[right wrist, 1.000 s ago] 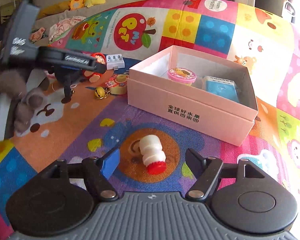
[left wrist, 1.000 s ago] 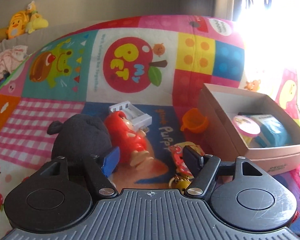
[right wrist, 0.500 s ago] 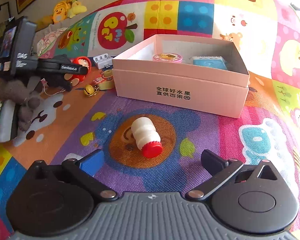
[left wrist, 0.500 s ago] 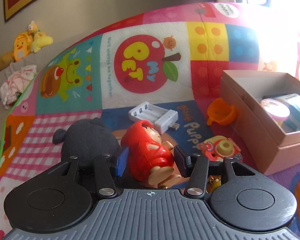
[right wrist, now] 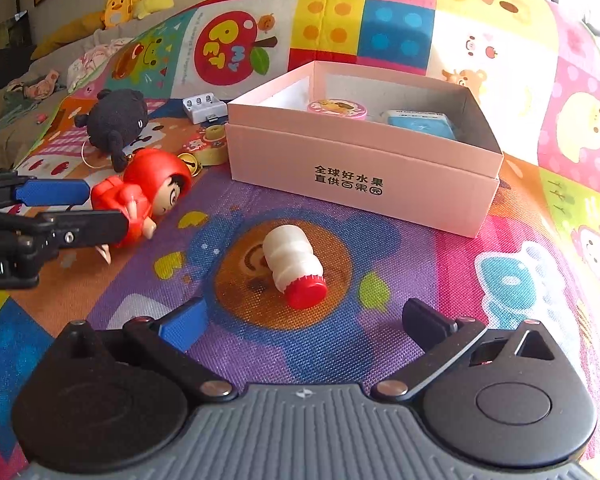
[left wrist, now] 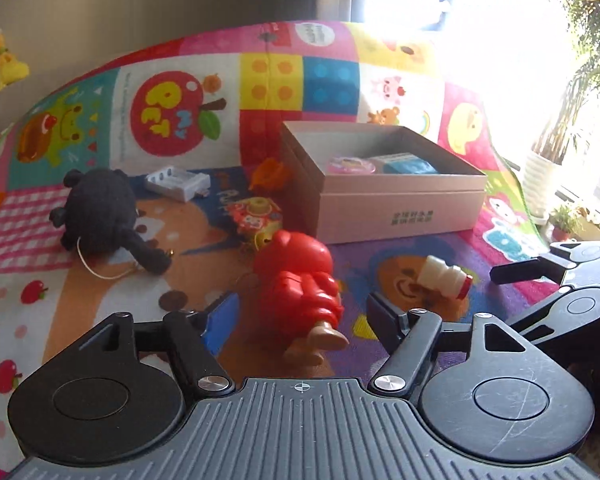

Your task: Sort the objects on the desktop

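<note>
On the play mat (right wrist: 440, 280), lying scattered beside the pink box (right wrist: 360, 172): left gripper (left wrist: 300, 312) straddling the red figurine (left wrist: 300, 284), jaws apparently spread and barely touching, likely readying a lift; right gripper (right wrist: 300, 320) hovering, jaws wide apart, lining up on the toppled white bottle (right wrist: 292, 264).

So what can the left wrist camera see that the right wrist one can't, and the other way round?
Only the left wrist view shows the potted plant by the bright window and the orange cup beside the box. Only the right wrist view shows the doll's face and the clothes pile at the far left. Both show the pink box holding a round pink tin and a blue pack, the red hooded doll between the left tool's fingers, the white bottle lying on the mat, and the black plush.
</note>
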